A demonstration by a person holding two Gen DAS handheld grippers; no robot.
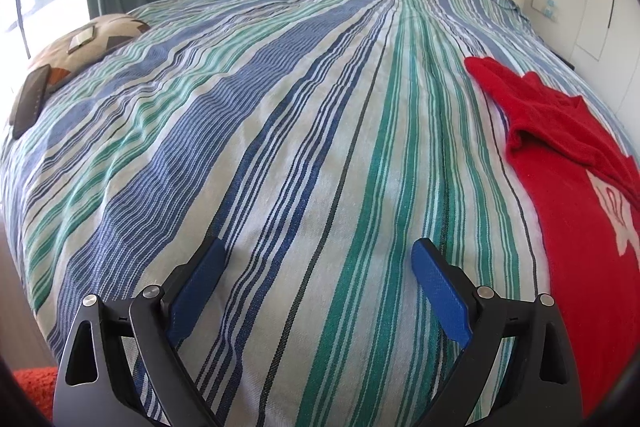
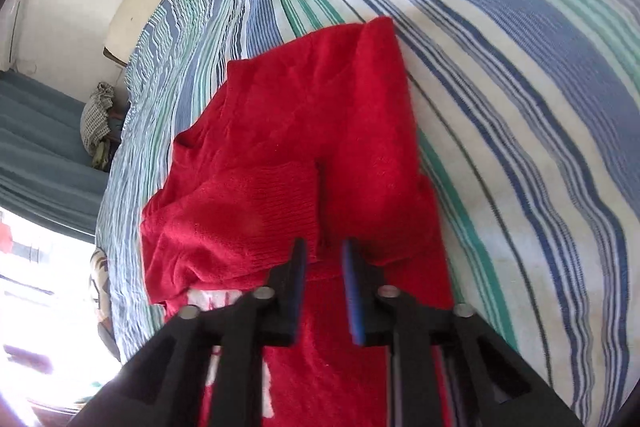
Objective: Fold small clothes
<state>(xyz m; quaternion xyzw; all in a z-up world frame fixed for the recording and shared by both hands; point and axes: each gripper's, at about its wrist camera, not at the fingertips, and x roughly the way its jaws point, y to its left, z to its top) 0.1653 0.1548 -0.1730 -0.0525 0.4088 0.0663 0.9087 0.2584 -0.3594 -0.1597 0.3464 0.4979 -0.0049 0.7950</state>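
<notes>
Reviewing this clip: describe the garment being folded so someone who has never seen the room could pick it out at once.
Start from the bed's striped blue, green and white cover. The red knitted sweater lies on it, right of the left gripper and under the right gripper. It is the only solid red item there, bearing a white motif.

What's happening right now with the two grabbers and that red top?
Left gripper open over bare striped bedspread. Right gripper partly open, over red sweater, sleeves folded in. Nothing in the way.
</notes>
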